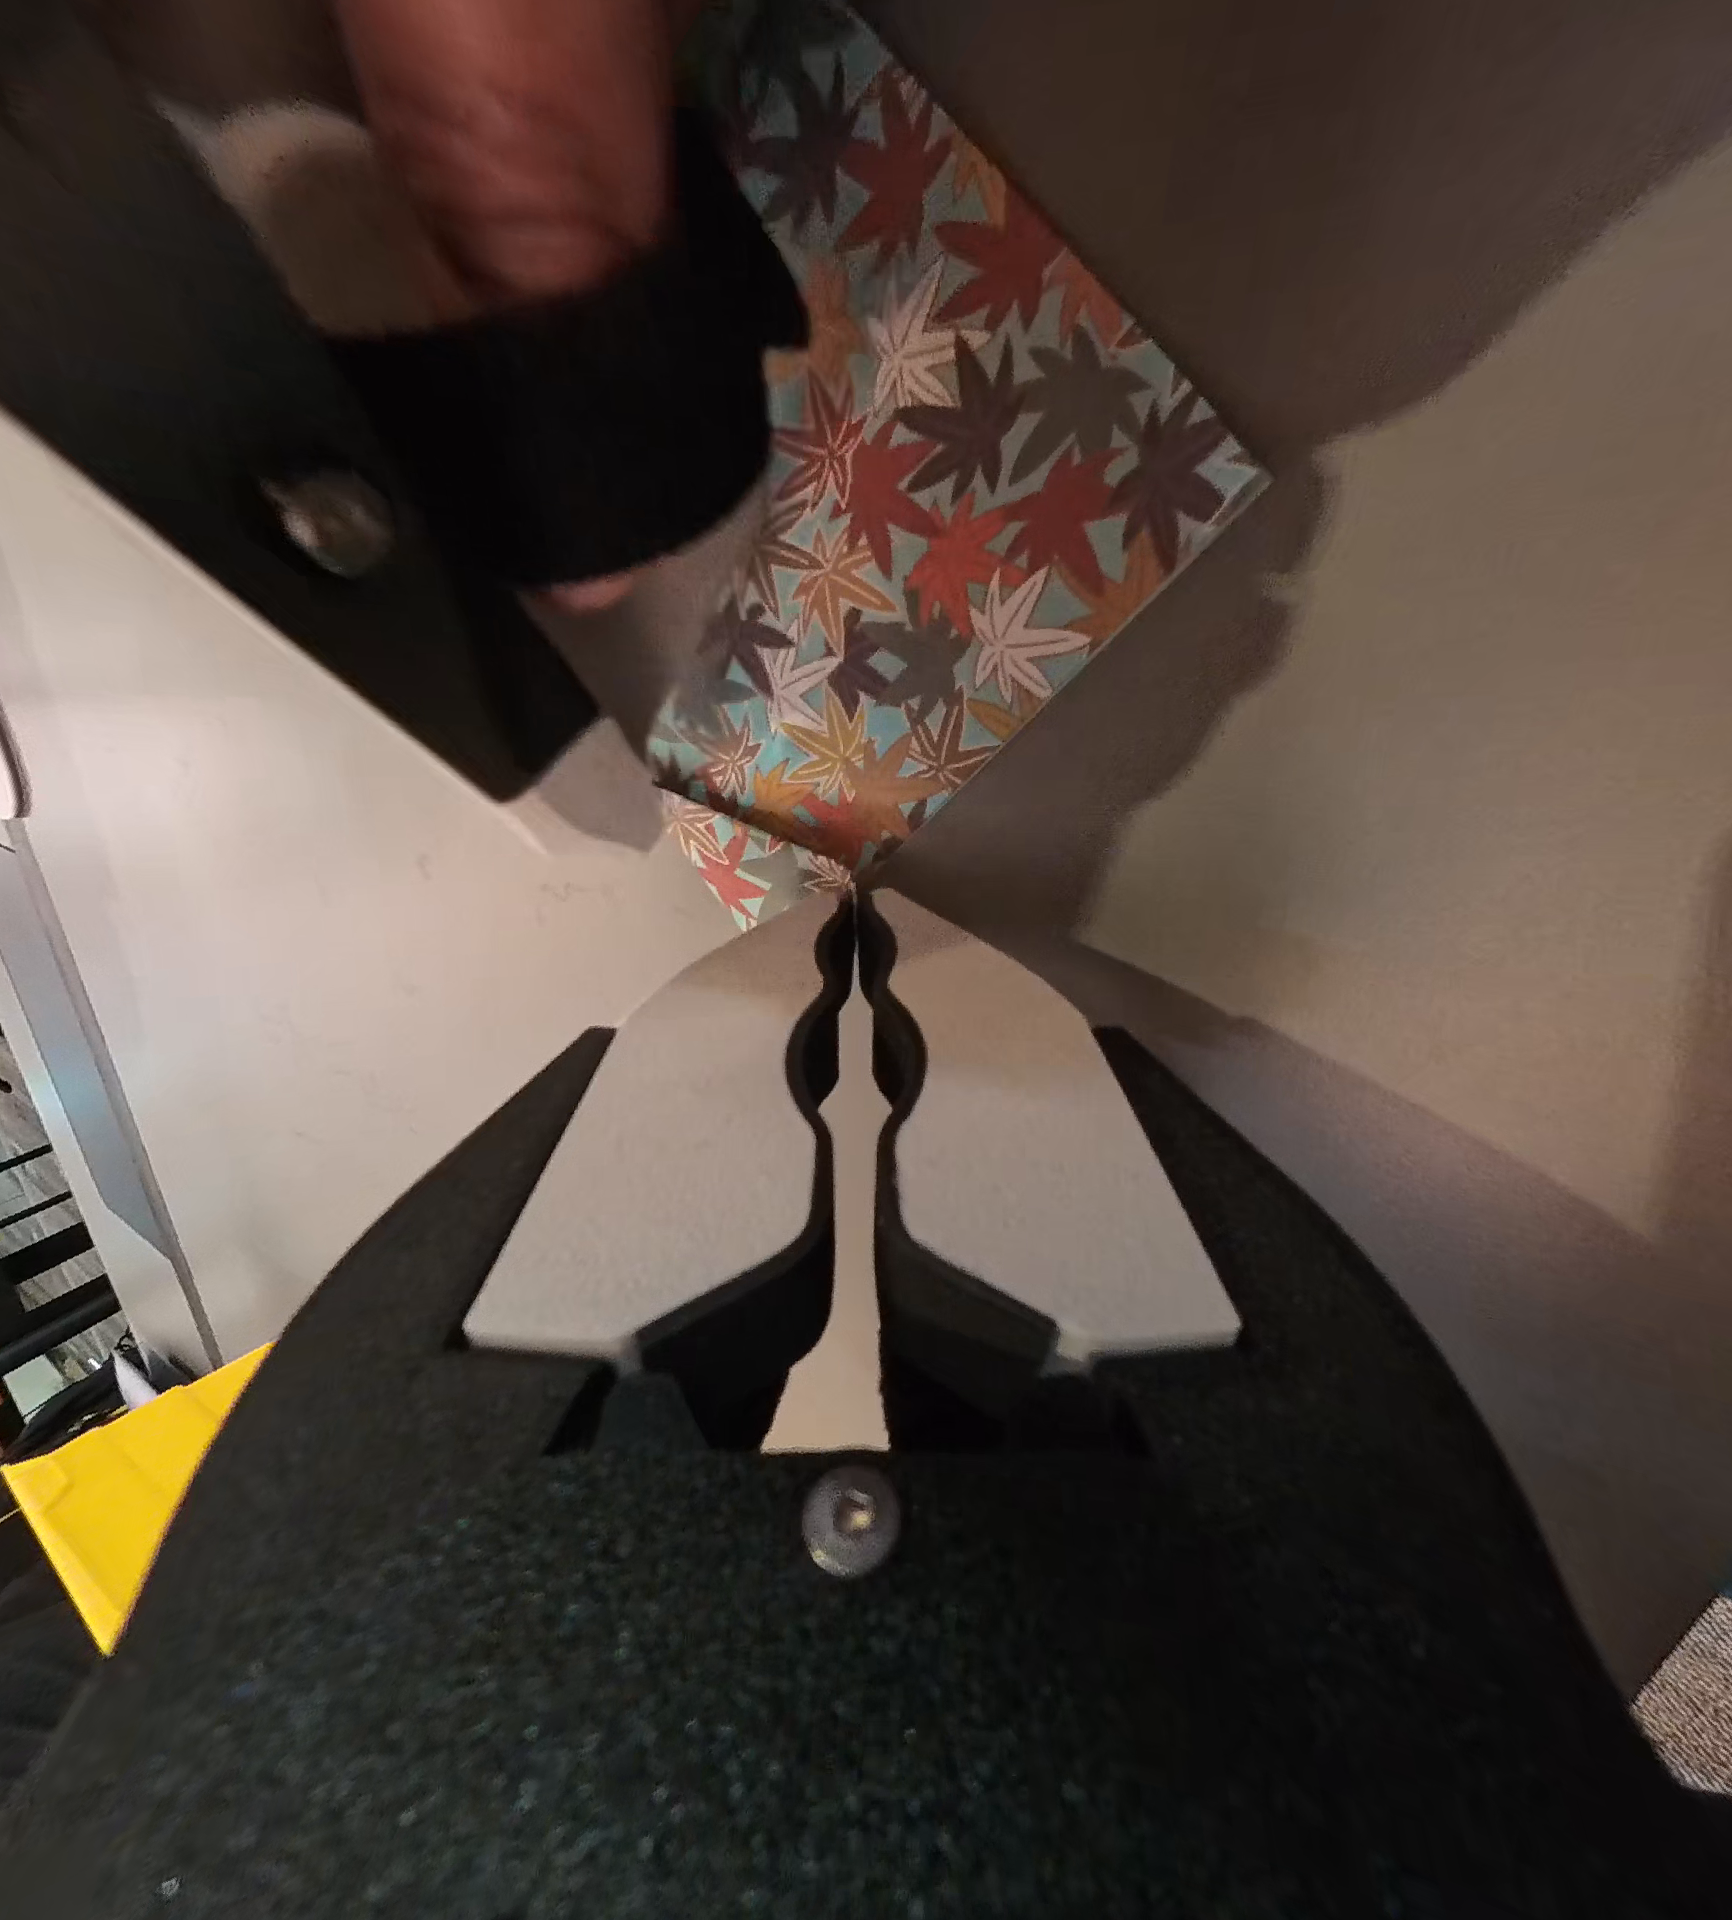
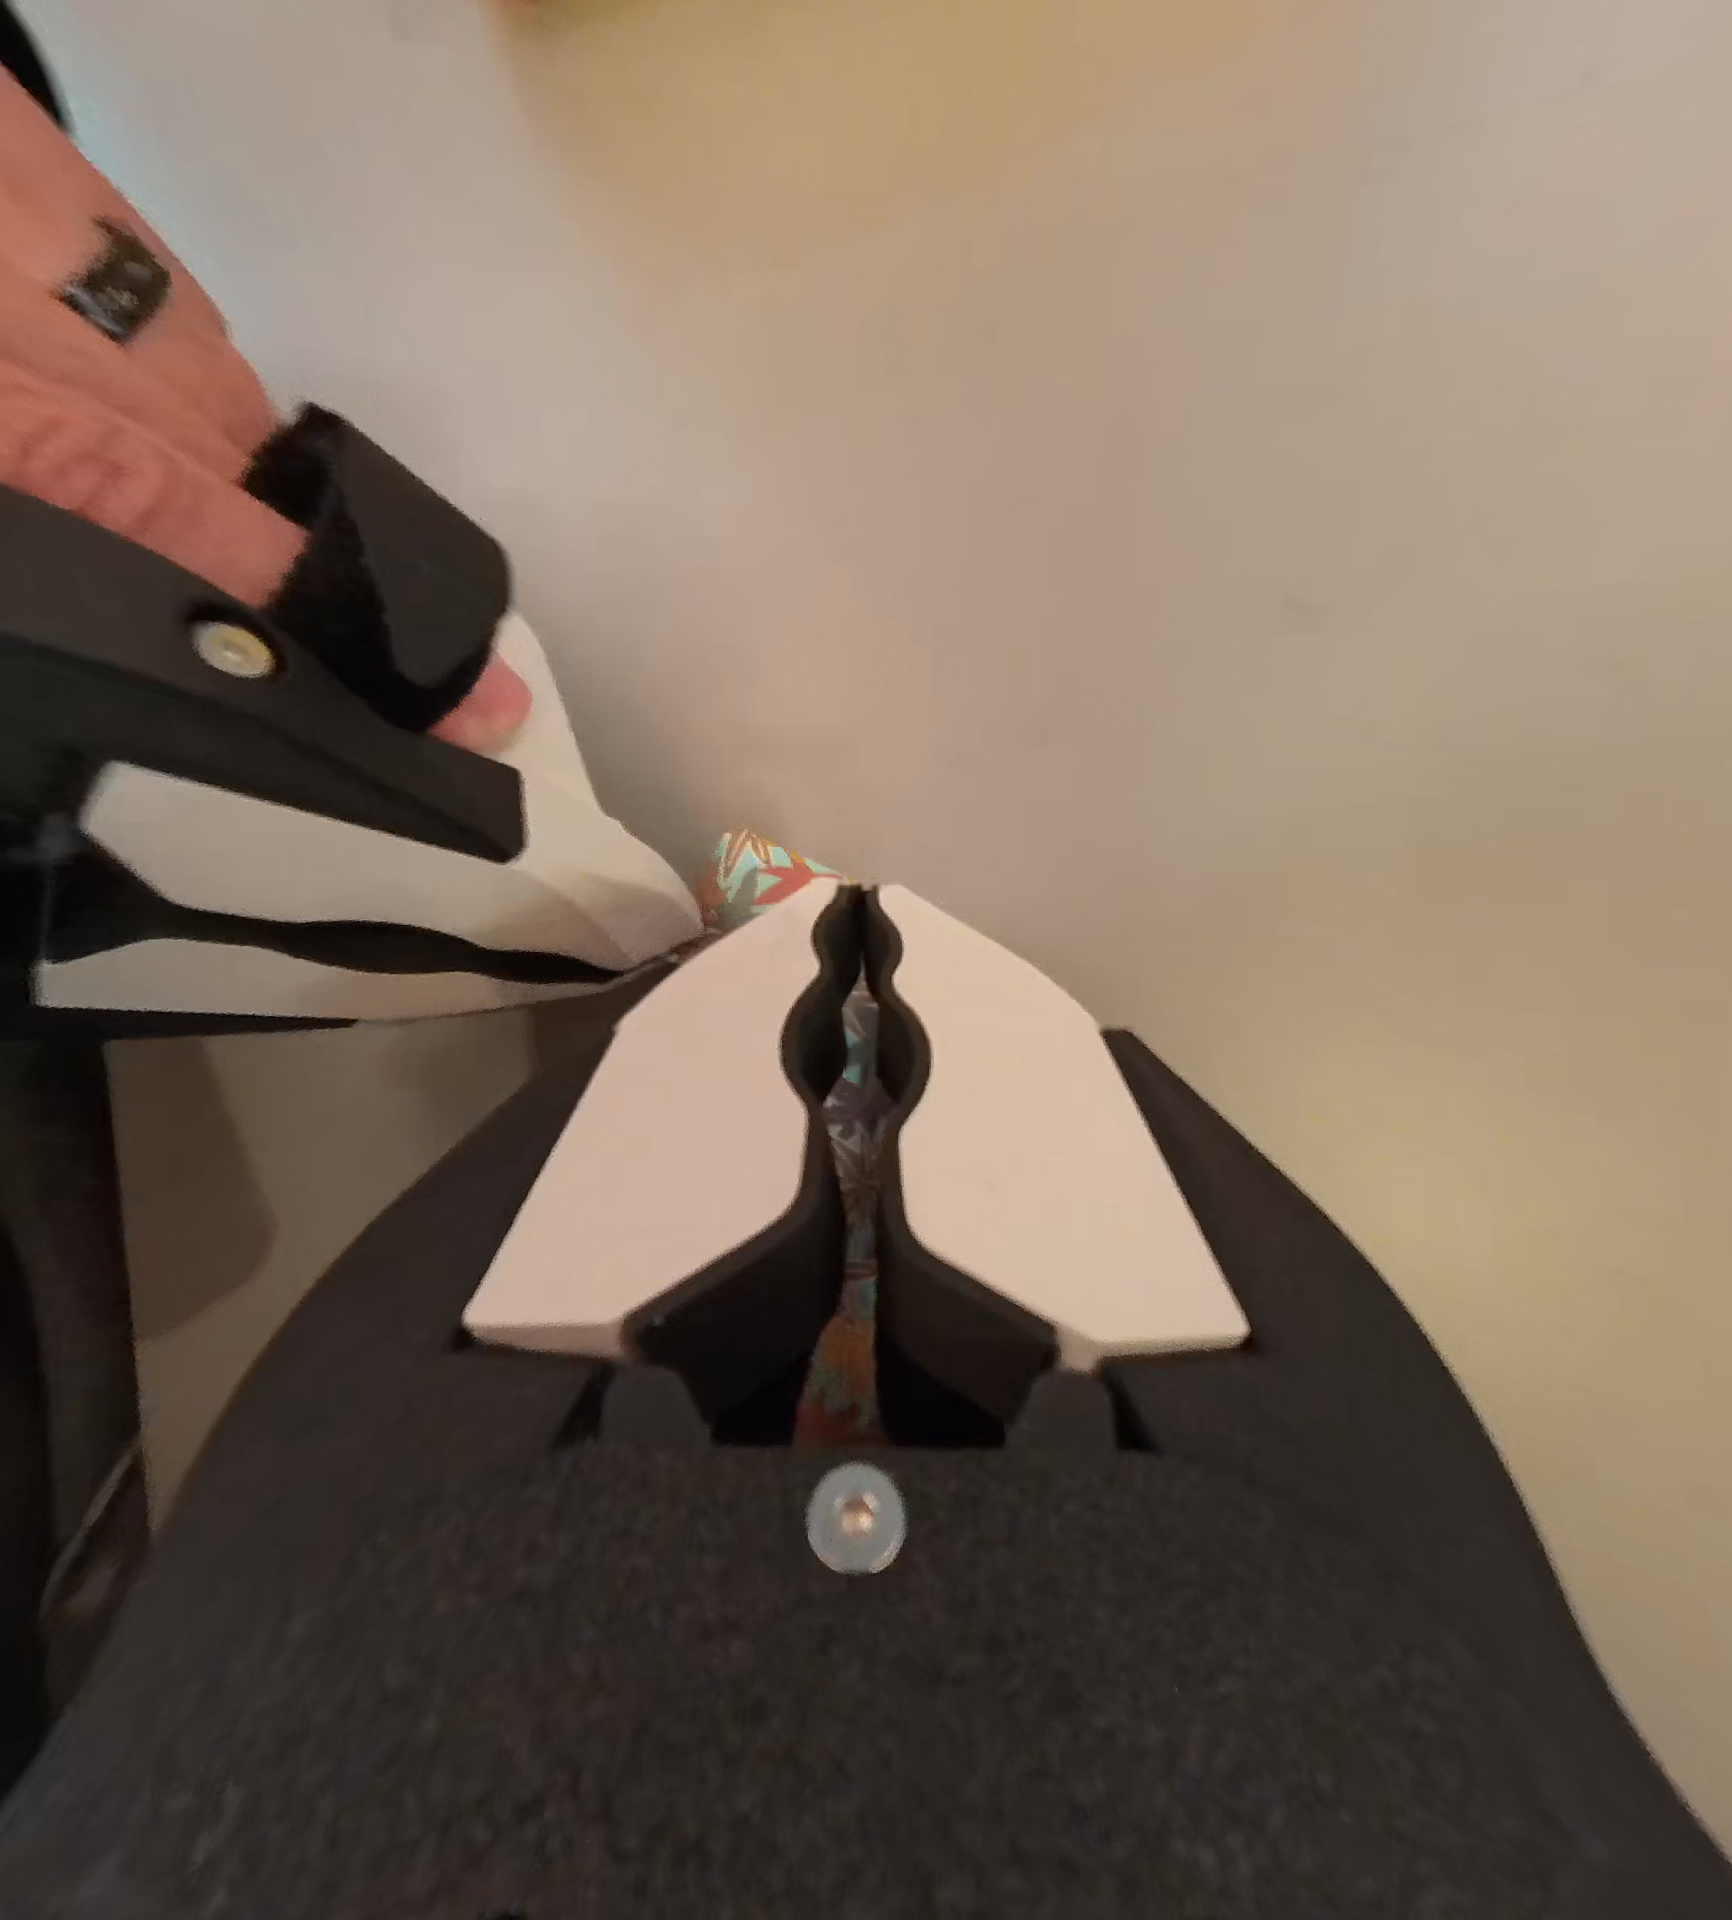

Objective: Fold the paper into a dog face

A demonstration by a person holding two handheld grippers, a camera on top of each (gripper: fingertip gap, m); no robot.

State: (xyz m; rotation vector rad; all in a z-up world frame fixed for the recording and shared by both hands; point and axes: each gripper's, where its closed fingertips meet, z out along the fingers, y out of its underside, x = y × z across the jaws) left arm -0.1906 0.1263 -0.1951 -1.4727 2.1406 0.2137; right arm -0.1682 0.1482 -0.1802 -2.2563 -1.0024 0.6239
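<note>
The paper is printed with maple leaves on light blue. It lies folded on the white table, one corner pointing at me. My left gripper is shut with its tips pinched on that corner. My right gripper comes in from the upper left, and its tips reach the paper's edge beside the corner. In the right wrist view the right gripper is shut. The paper shows through the gap under its fingers, and a raised bit sticks out past its tips. The left gripper sits close on the left.
A person's hand holds the right gripper; another hand holds the left. A yellow bin stands below the table's left edge. Grey carpet shows past the table's lower right edge. The tips of both grippers are at nearly the same place.
</note>
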